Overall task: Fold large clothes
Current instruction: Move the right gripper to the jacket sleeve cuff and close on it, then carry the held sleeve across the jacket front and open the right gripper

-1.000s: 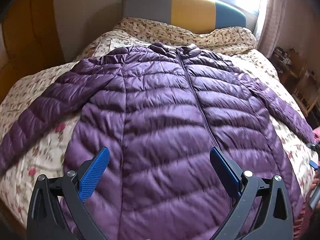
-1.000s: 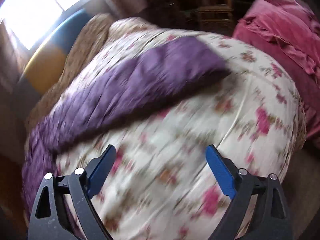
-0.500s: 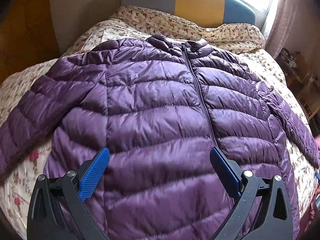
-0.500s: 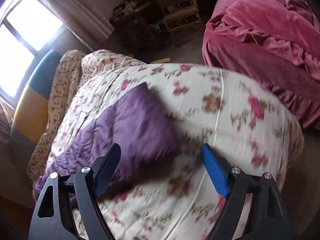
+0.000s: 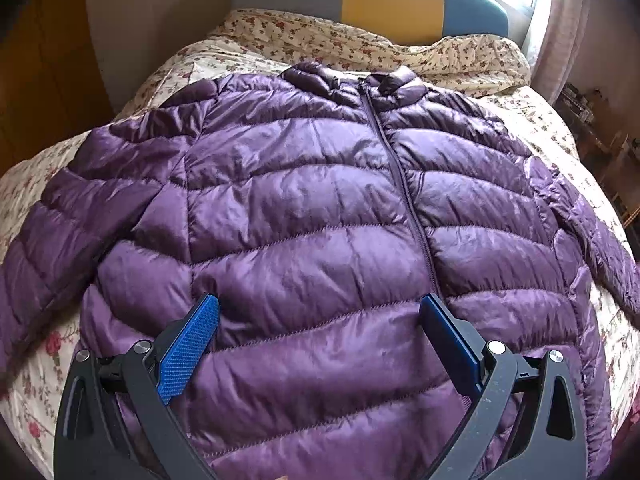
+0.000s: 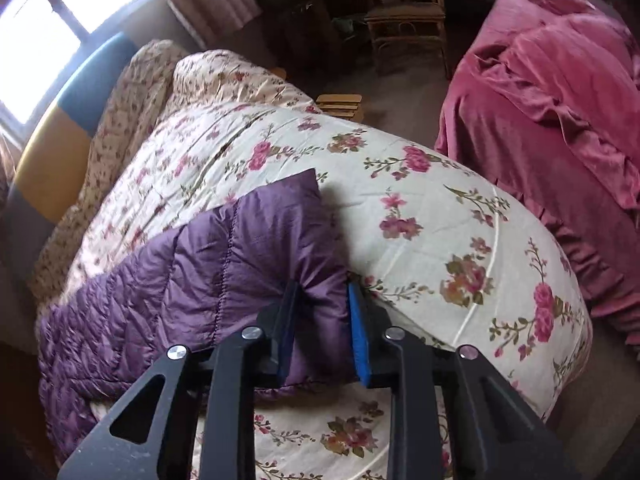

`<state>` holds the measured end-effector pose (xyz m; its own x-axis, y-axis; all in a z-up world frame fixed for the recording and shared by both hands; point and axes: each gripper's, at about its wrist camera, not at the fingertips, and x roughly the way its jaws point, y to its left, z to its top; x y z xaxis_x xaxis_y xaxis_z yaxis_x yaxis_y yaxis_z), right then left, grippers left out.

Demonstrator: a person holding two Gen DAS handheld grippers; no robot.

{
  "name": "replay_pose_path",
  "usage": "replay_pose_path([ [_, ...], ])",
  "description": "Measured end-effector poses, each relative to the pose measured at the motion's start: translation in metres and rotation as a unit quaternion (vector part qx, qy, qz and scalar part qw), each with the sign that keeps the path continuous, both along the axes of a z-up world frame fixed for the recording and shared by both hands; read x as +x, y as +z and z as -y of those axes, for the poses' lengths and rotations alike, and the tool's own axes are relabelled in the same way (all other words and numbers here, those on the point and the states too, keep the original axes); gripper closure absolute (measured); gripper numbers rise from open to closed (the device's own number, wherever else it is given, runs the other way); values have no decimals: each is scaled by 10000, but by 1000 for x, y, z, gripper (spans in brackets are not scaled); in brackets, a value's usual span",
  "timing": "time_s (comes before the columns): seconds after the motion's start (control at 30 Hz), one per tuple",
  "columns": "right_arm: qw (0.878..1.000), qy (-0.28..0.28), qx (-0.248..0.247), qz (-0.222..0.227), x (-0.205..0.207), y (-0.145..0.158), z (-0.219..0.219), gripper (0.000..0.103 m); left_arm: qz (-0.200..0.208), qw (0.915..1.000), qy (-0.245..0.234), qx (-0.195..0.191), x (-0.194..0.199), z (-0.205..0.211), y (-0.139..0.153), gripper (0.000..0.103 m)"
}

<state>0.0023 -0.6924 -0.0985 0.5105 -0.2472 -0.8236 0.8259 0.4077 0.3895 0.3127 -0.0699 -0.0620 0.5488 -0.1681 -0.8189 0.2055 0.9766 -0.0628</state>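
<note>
Pinching the purple quilted puffer jacket (image 5: 304, 216) by its sleeve cuff (image 6: 316, 300), the right gripper (image 6: 322, 304) grips; the left gripper (image 5: 318, 320) hovers spread wide over the floral bedspread (image 6: 440, 216).

Floral-quilted bed (image 6: 440, 184), colour-block headboard (image 5: 392, 0), bright window (image 6: 60, 20), wicker chair (image 6: 404, 12), carpeted floor.

Daylight pours from an overexposed window (image 6: 52, 36) far beyond the jaws, glaring white. Both views are sharp, with strong fisheye bending and dark corners. The purple jacket (image 5: 304, 216) shows soft sheen ahead of the jaws.
</note>
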Motion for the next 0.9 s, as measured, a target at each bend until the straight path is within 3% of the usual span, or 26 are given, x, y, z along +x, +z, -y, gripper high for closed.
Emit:
replay_pose_path([
  [0.4,9999,18,-69,-71,29,1,-2,88,-69,9998,33,-184,19,9,-6,3],
  [0.6,9994,153,-28,300,45,15,-14,94,-107,9996,-12,-251,30,16,-13,3],
  [0.9,9898,934,-98,1072,122,61,-68,98,-45,9998,-54,-190,31,18,-24,3],
])
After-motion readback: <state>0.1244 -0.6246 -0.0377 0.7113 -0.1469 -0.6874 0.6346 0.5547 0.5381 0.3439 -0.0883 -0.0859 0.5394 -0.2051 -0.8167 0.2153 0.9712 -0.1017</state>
